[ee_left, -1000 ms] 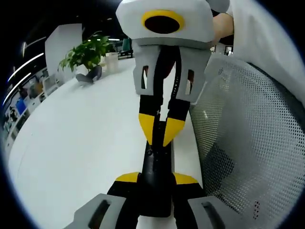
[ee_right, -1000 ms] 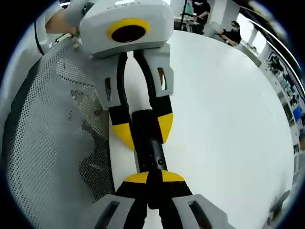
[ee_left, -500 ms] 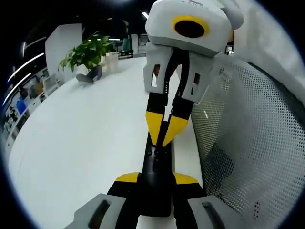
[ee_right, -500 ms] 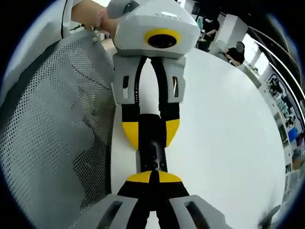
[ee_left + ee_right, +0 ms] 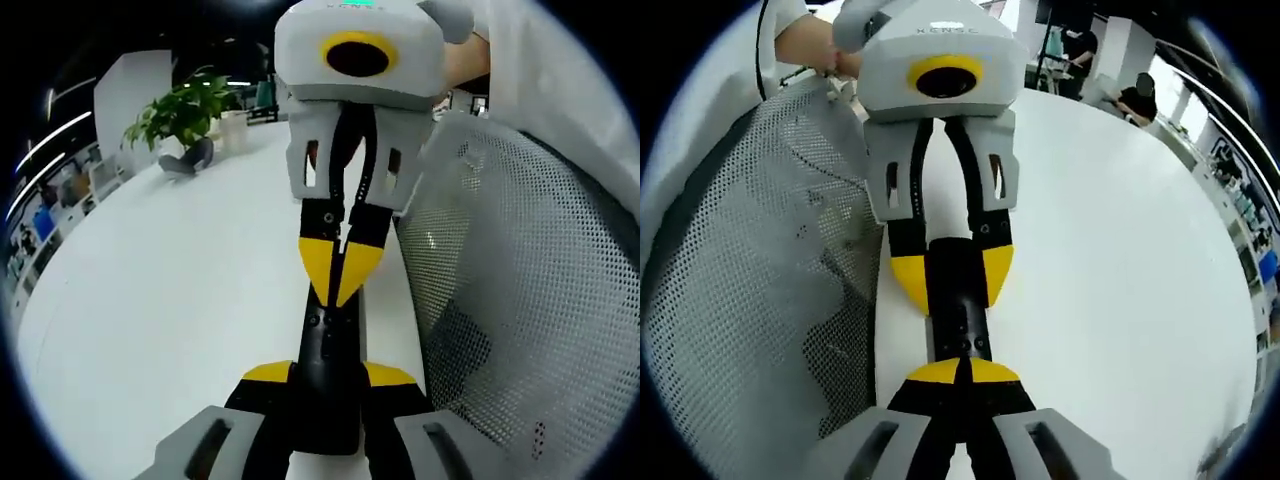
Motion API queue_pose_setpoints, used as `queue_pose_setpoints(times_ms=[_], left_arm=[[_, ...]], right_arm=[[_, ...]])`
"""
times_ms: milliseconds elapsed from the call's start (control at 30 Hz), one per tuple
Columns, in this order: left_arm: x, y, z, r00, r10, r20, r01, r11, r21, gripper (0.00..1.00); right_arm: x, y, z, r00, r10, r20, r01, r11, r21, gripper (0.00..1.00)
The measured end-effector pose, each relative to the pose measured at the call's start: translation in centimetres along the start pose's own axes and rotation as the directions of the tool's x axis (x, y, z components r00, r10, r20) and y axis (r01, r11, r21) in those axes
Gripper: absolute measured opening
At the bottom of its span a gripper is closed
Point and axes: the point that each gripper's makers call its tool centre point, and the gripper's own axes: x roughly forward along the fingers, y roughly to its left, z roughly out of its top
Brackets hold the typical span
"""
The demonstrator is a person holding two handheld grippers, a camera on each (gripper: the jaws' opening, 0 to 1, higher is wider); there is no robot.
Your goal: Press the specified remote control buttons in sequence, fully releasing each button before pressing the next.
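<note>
A slim black remote control (image 5: pixel 330 345) lies lengthwise between my left gripper's (image 5: pixel 328 378) yellow-tipped jaws, which are shut on its near end above the white table (image 5: pixel 150 300). My right gripper (image 5: pixel 335 272) comes in from the top of the left gripper view with its yellow fingertips (image 5: pixel 318 262) close together, resting on the remote's far half. In the right gripper view, the right gripper (image 5: pixel 960 372) is shut with its tips together on the remote (image 5: pixel 958 325). Opposite it, the left gripper (image 5: pixel 953 280) clamps the remote's other end.
A grey mesh chair back (image 5: pixel 520 300) stands close beside the grippers at the table's edge and appears again as mesh (image 5: pixel 750 280). A potted plant (image 5: pixel 185 115) sits at the table's far side. A person's hand (image 5: pixel 815 45) and white sleeve (image 5: pixel 570 90) are behind the grippers.
The right gripper's body swung to the right and came back left, and its fingertips now look closer together. The left gripper and the remote have stayed in place.
</note>
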Motion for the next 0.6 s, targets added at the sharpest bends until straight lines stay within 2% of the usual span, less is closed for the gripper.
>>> queue_pose_setpoints(times_ms=[100,200,267,367,433,533,600], left_arm=[[0.0,0.0,0.0,1.000,0.000,0.002,0.000,1.000,-0.001,0.24],[0.0,0.0,0.0,1.000,0.000,-0.002,0.000,1.000,-0.001,0.24],[0.0,0.0,0.0,1.000,-0.001,-0.004,0.001,1.000,0.000,0.24],[0.0,0.0,0.0,1.000,-0.001,-0.002,0.001,1.000,0.000,0.24],[0.0,0.0,0.0,1.000,0.000,-0.002,0.000,1.000,0.000,0.24],[0.0,0.0,-0.1,1.000,0.000,-0.006,0.000,1.000,-0.001,0.24],[0.0,0.1,-0.1,1.000,0.000,-0.011,-0.001,1.000,-0.001,0.24]], right_arm=[[-0.3,-0.2,0.0,0.987,0.032,0.155,-0.050,0.992,0.113,0.00],[-0.3,-0.4,-0.2,0.971,0.031,0.237,-0.066,0.988,0.141,0.00],[-0.3,-0.3,-0.4,0.962,0.045,0.269,-0.081,0.989,0.122,0.00],[-0.4,-0.3,-0.4,0.957,0.040,0.289,-0.084,0.987,0.140,0.00],[-0.4,-0.3,-0.2,0.959,0.038,0.282,-0.079,0.988,0.134,0.00],[-0.5,-0.3,-0.8,0.975,0.029,0.220,-0.043,0.997,0.061,0.00],[-0.7,-0.2,-1.0,0.980,0.021,0.197,-0.027,0.999,0.030,0.00]])
